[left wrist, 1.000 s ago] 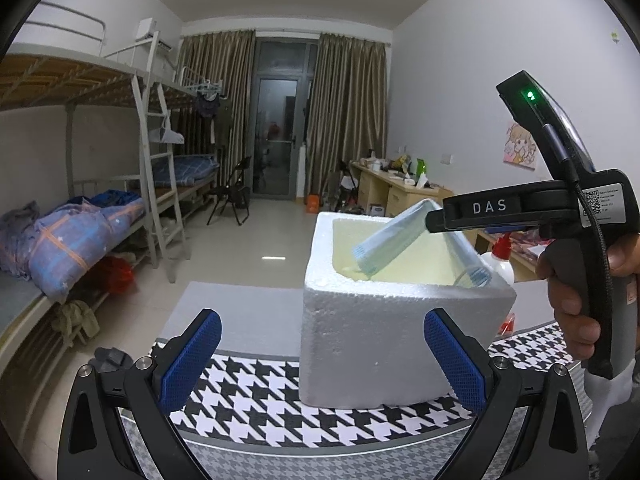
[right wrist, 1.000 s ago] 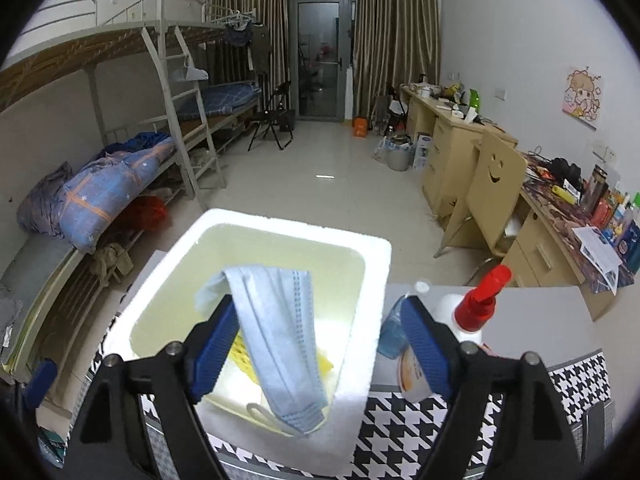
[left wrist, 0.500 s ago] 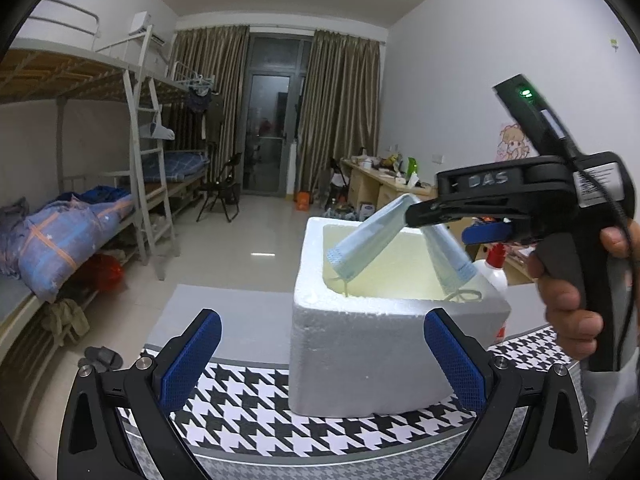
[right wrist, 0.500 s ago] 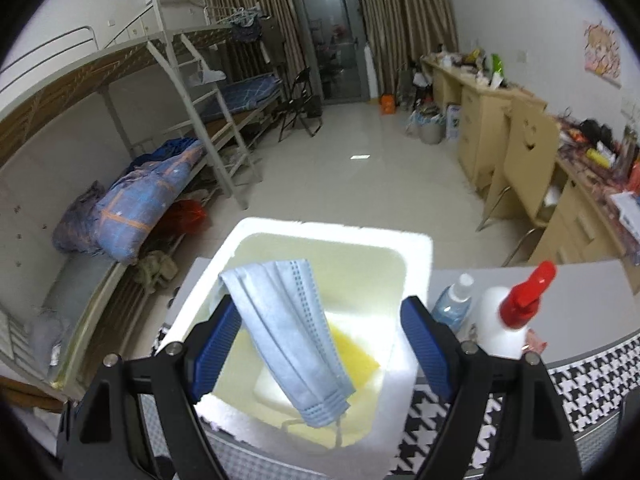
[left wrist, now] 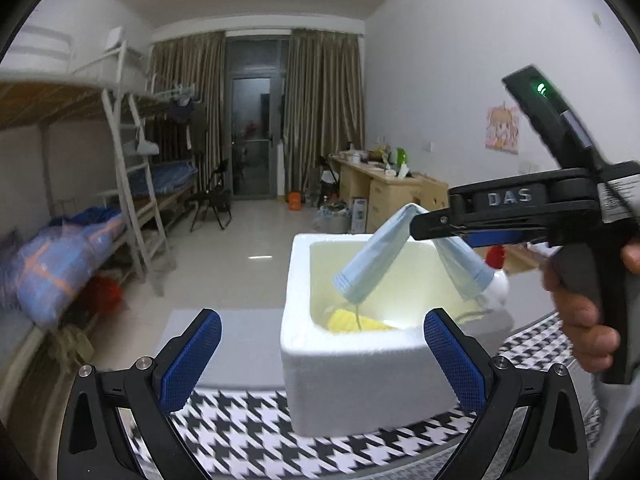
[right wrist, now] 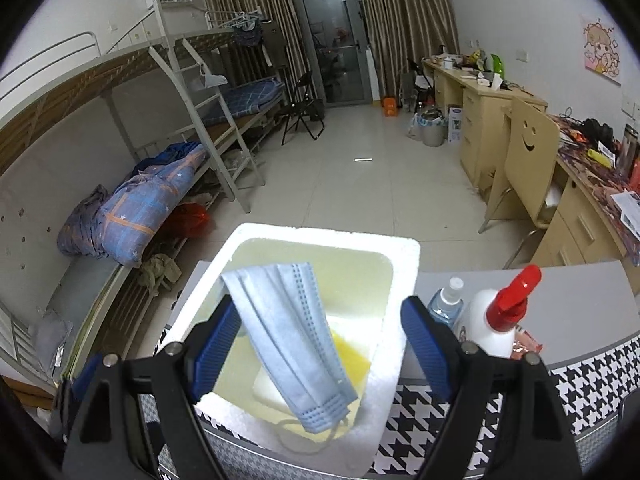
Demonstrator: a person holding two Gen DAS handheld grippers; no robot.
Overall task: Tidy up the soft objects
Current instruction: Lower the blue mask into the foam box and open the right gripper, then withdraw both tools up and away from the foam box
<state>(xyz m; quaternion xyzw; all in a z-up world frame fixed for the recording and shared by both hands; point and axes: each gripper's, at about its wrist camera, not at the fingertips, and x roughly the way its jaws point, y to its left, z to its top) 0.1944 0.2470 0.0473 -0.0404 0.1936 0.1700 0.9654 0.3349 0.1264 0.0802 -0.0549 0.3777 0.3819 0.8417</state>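
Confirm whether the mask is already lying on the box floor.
No: the mask hangs draped over one finger of the right gripper, above the box.

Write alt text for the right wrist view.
A pale blue pleated face mask hangs draped over the right gripper's left finger, jaws open, above an open white foam box holding a yellow sponge; beside it stands a white red-nozzle spray bottle.

We note a grey table [right wrist: 580, 300] whose near part is covered by a black-and-white houndstooth cloth [right wrist: 592, 376]. A white foam box [right wrist: 404, 276] stands on the table at its left end. Just to the right of the box stand a small clear bottle [right wrist: 446, 304] and a white spray bottle with a red nozzle [right wrist: 496, 316], close together. A small red packet [right wrist: 528, 344], possibly a wrapper, lies at the spray bottle's base.
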